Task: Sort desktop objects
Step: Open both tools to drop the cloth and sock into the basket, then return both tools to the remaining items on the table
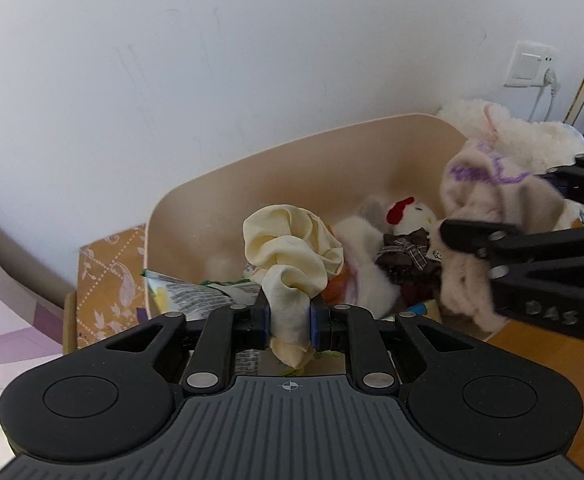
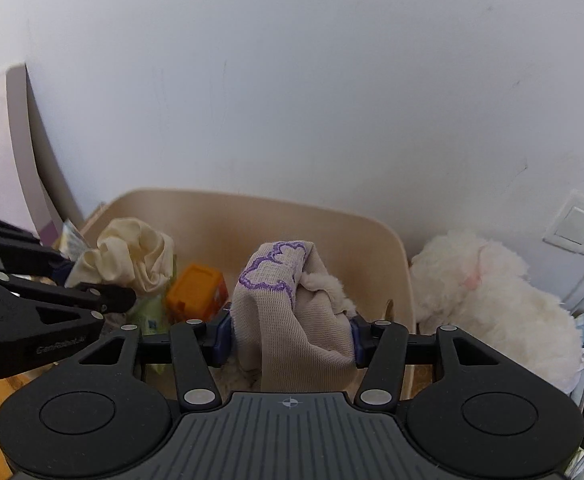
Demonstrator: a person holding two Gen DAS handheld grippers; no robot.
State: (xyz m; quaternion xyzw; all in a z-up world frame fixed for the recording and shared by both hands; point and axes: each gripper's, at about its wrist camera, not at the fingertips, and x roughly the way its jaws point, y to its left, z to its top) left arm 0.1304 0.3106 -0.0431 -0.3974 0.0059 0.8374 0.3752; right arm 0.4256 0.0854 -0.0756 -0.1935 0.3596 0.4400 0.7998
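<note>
Both tools tilt downward over a beige, round-cornered plastic bin (image 1: 227, 184) that stands against a white wall (image 1: 211, 60).

The left tool (image 1: 287, 318) has its jaws drawn narrow, the blue pads (image 1: 316, 316) pinching the lower tail of a crumpled pale-yellow cloth (image 1: 292, 248). The rest of the cloth bunches up above the jaws, over the bin's interior. In the right wrist view this tool reaches in from the left edge with the same cloth at its tip.

The right tool (image 2: 292, 330) stands at a middling width, its pads pressing both sides of a beige knitted garment with purple stitched outlines and a fleecy lining (image 2: 287, 312). The garment fills the gap between the jaws and hangs above the bin's right half. From the left wrist view, the right tool enters from the right edge, the garment drooping from it.

Inside the bin lie a white plush chicken with a red comb (image 1: 408, 212), a dark brown checked bow (image 1: 406, 254), an orange plastic block (image 2: 197, 290) and a printed snack packet (image 1: 187, 294). The bin's rear wall rises close behind the held items; its middle floor shows bare patches.

Just outside the bin's right wall sits a fluffy white plush toy (image 2: 492, 304), near a white wall socket (image 2: 576, 226). A patterned orange-brown box (image 1: 107, 280) stands against the bin's left side. A strip of orange wooden surface (image 1: 552, 364) shows at lower right.
</note>
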